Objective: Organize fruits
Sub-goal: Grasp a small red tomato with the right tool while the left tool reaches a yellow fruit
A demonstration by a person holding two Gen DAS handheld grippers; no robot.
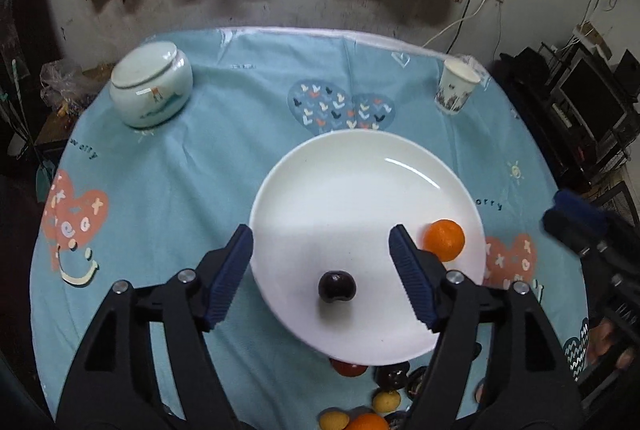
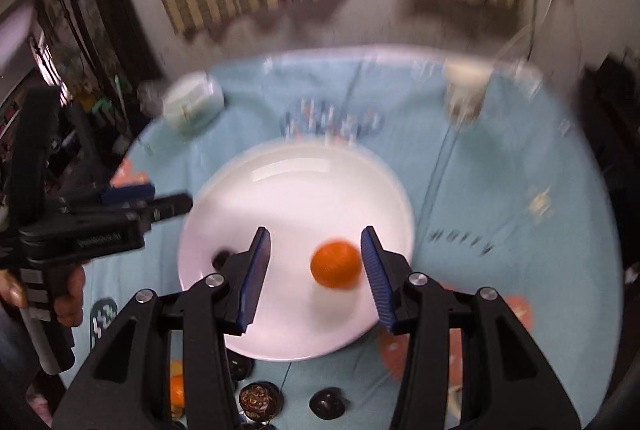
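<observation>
I see the white plate (image 1: 320,189) mid-table, mostly bare toward its far rim. My left gripper (image 1: 320,274) gapes wide above a dark cherry (image 1: 337,286) near the plate's near edge, gripping nothing. My right gripper (image 2: 316,270) stands open beside the loose orange (image 2: 336,264).

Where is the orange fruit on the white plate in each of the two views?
Left wrist view: the orange fruit sits at the plate's right edge, right of the tool's right finger.
Right wrist view: the orange fruit lies lower centre, blurred, beside the right finger.
Shared landmark: the white plate.
</observation>
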